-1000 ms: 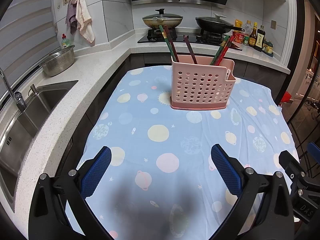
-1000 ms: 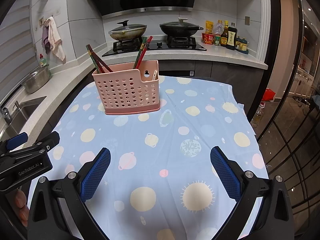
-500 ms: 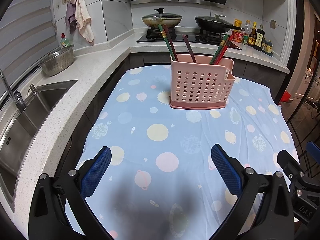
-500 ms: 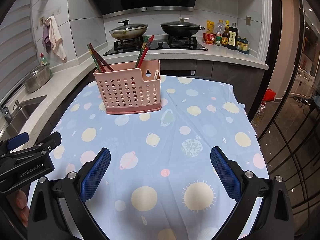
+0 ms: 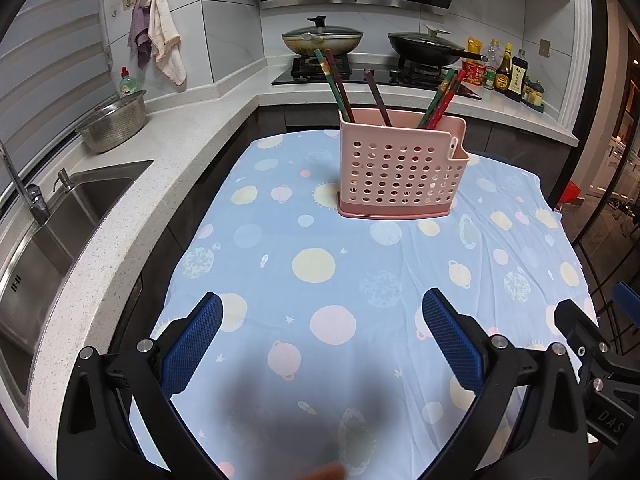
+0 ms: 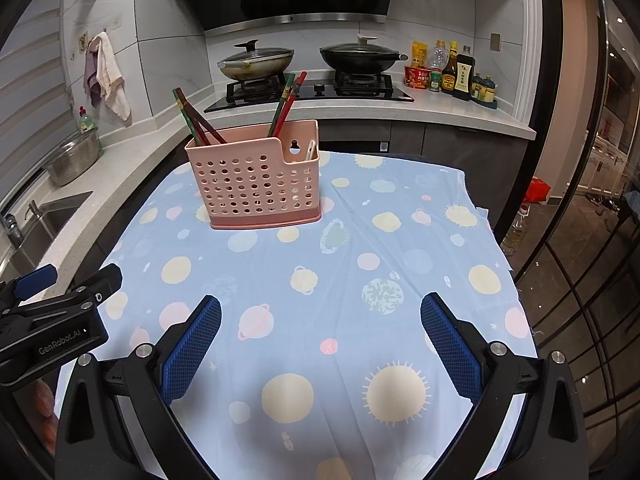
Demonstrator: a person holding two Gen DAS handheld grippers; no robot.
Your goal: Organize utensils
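A pink perforated utensil holder [image 5: 400, 172] stands on the far part of a table under a blue planet-print cloth [image 5: 320, 280]; it also shows in the right wrist view [image 6: 256, 184]. Several red, green and brown chopsticks [image 5: 340, 84] lean in its main section [image 6: 286, 100], and a white utensil [image 6: 310, 149] sits in the small side pocket. My left gripper [image 5: 322, 314] is open and empty over the near cloth. My right gripper [image 6: 320, 316] is open and empty too, beside the left one, well short of the holder.
A white counter [image 5: 120, 200] with a sink [image 5: 48, 236] and a steel colander [image 5: 114, 122] runs along the left. Behind the table are a stove with two lidded pans [image 5: 322, 38] and sauce bottles [image 5: 508, 74]. The table's right edge [image 6: 508, 264] drops to a dark floor.
Both grippers have drifted slightly, so the holder sits a little differently in each view. Both stay open and empty; nothing on the table has moved.
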